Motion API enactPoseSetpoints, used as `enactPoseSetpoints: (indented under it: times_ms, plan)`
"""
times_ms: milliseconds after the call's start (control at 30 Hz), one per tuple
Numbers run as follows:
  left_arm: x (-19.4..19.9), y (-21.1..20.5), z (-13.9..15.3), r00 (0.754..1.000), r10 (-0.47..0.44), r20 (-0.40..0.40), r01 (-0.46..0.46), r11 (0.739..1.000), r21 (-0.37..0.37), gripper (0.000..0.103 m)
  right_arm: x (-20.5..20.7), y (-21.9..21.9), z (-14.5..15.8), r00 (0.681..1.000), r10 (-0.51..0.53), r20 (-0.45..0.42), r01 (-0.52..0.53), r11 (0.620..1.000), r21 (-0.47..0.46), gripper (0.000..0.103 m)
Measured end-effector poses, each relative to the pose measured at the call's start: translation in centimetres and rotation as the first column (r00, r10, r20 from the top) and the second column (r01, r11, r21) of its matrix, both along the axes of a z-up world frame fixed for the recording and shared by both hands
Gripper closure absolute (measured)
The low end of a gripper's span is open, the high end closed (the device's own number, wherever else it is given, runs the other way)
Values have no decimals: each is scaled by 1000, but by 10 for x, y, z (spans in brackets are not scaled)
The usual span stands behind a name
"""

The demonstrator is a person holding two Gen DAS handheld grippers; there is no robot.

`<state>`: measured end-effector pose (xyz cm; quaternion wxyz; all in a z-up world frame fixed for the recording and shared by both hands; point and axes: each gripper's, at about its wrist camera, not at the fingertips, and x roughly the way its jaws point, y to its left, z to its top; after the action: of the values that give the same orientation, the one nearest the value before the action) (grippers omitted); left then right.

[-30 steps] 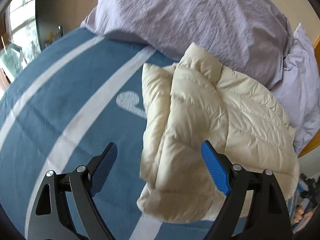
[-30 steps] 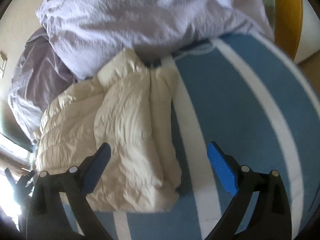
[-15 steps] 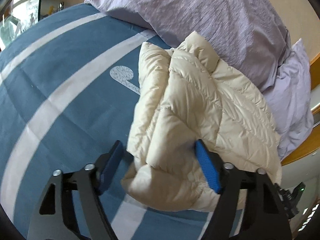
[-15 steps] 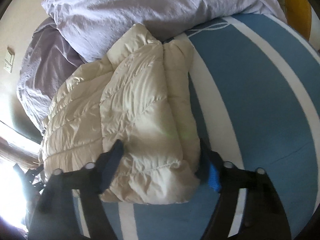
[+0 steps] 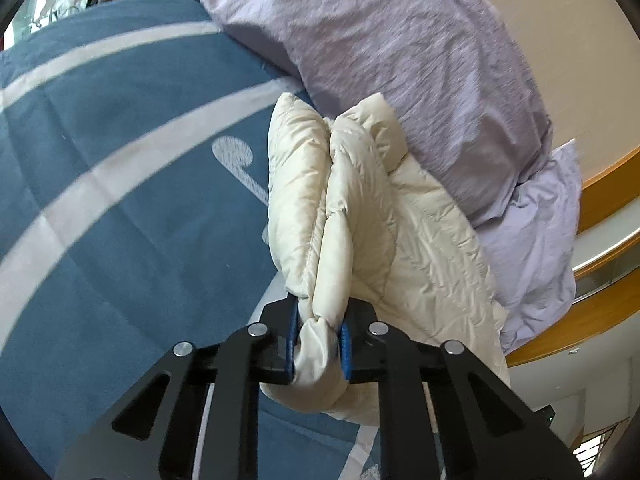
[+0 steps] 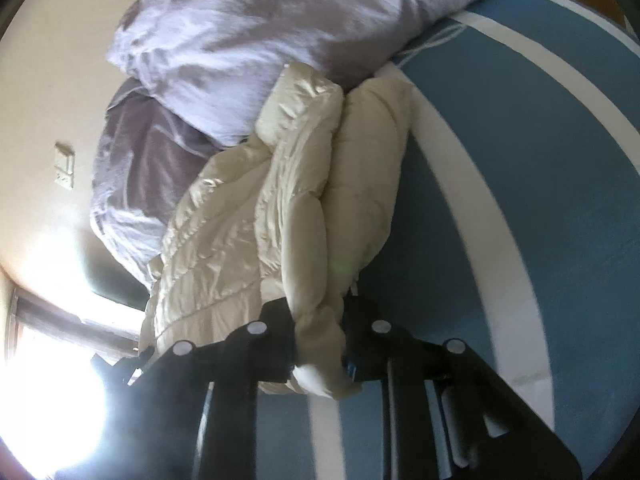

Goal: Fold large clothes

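A cream quilted puffer jacket [image 5: 360,216] lies bunched on a blue bedspread with white stripes [image 5: 120,208], its far end against the pillows. My left gripper [image 5: 319,340] is shut on a thick fold of the jacket's near edge. In the right wrist view the same jacket [image 6: 280,208] shows, and my right gripper [image 6: 320,344] is shut on another fold of its near edge. Both grips pinch the padding between the blue pads and lift that edge a little off the bed.
Lilac pillows and a crumpled duvet [image 5: 400,48] are piled behind the jacket, also in the right wrist view [image 6: 248,24]. A wooden bed frame [image 5: 608,184] runs along the right. The bedspread [image 6: 540,160] stretches to the right of the jacket. A bright window [image 6: 48,360] glares at lower left.
Both grippers were open, moved forward over the jacket's near edge, and have closed on folds of it. The jacket is now gathered and raised at that edge.
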<state>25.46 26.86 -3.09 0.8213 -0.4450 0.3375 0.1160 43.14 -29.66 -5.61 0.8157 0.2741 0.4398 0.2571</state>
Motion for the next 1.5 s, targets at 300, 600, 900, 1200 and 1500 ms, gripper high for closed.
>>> enactPoseSetpoints:
  times_ms: [300, 600, 900, 1200, 1500]
  plan:
    - [-47, 17, 15, 1000, 5, 24, -5, 1000, 27, 89, -36, 24, 14, 995, 94, 47, -91, 994, -53, 86]
    - [-125, 30, 14, 1000, 13, 23, -14, 999, 40, 89, -100, 45, -2, 975, 210, 69, -201, 972, -119, 86]
    - [-153, 28, 14, 1000, 9, -1, -9, 998, 68, 89, -132, 50, -14, 969, 235, 76, -219, 961, -170, 86]
    - [-160, 30, 7, 1000, 5, -27, -4, 999, 49, 87, -133, 52, -18, 974, 216, 72, -198, 960, -198, 80]
    - [-159, 30, 10, 999, 10, -47, -7, 998, 58, 60, -136, 42, 5, 979, 125, 162, -59, 931, -361, 49]
